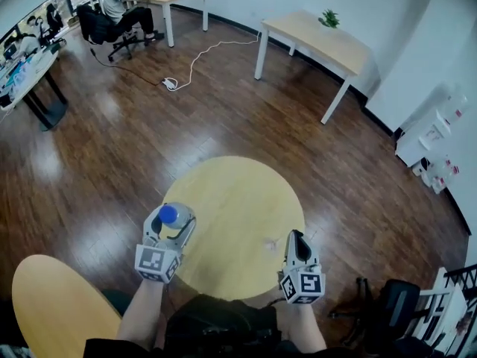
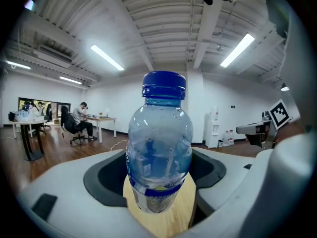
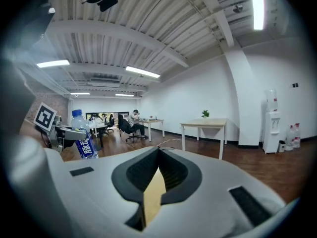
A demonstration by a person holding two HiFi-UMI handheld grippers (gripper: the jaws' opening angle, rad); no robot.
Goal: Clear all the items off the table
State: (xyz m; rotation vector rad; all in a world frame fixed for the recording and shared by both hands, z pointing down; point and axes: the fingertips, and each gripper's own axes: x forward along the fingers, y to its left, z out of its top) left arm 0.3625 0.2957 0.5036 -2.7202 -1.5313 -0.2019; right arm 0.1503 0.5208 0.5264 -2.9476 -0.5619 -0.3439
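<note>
The bottle (image 2: 159,152) is clear with a blue cap. A blue band runs round its lower part, where "30" can just be read. In the right gripper view the bottle's (image 3: 84,133) blue label carries white characters, too small to read surely. The only other print is the square black-and-white markers on the cube (image 1: 158,262) of the left gripper (image 1: 173,216) and on the cube (image 1: 302,286) of the right gripper (image 1: 296,237).

The left gripper pinches the bottle (image 1: 168,215) upright between its jaws, over the near left part of the round yellow table (image 1: 231,192). The right gripper (image 3: 158,150) has its jaws pressed together with nothing between them, over the table's near right edge.

A second round top (image 1: 52,304) lies at the lower left, apart from the first. Across the dark wood floor stands a rectangular table (image 1: 313,39) with a small plant (image 1: 329,19) on it. A white cable (image 1: 201,54) trails over the floor beside it. Farther back a person (image 1: 119,6) sits at a desk. A water dispenser (image 3: 270,120) stands by the white wall. A dark chair (image 1: 395,304) sits at the lower right, near the right gripper.
</note>
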